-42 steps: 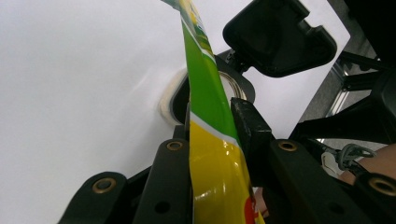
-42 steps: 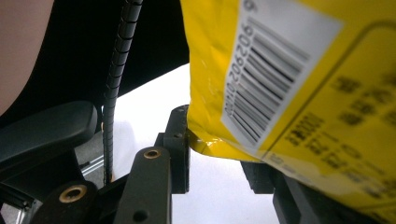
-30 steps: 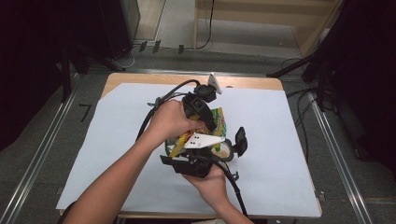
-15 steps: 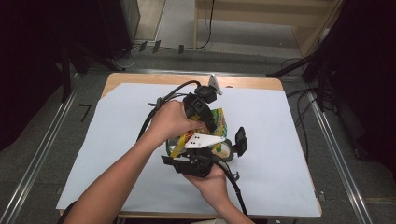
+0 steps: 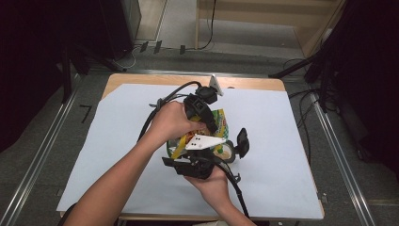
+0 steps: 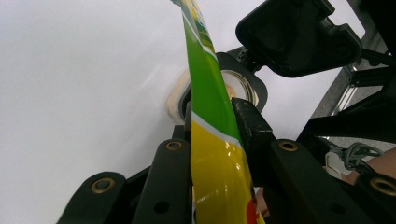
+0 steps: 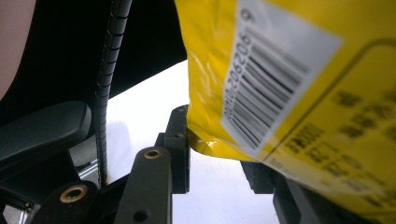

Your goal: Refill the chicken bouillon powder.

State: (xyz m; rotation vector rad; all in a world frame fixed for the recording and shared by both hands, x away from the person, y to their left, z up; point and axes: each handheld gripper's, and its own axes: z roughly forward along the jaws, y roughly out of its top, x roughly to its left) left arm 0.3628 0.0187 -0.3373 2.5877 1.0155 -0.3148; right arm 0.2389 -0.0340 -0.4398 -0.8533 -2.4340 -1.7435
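Observation:
A yellow and green snack bag (image 5: 219,121) is held above the white paper at the table's middle, between both grippers. My left gripper (image 5: 209,127) comes in from the upper left, and in its own view the left gripper (image 6: 212,116) is shut on the bag's (image 6: 205,79) thin green edge. From the near side my right gripper (image 5: 205,142) reaches up under its grey plate. In the right gripper view, the right gripper (image 7: 219,149) pinches the bag's (image 7: 299,93) lower corner, just beneath a barcode label; the bag covers its right jaw.
A roll of tape (image 5: 227,151) lies on the white paper (image 5: 291,155) just right of the grippers, and it also appears as the roll of tape (image 6: 179,94) behind the bag. Cables (image 5: 160,103) trail off to the upper left. Bare paper lies on both sides.

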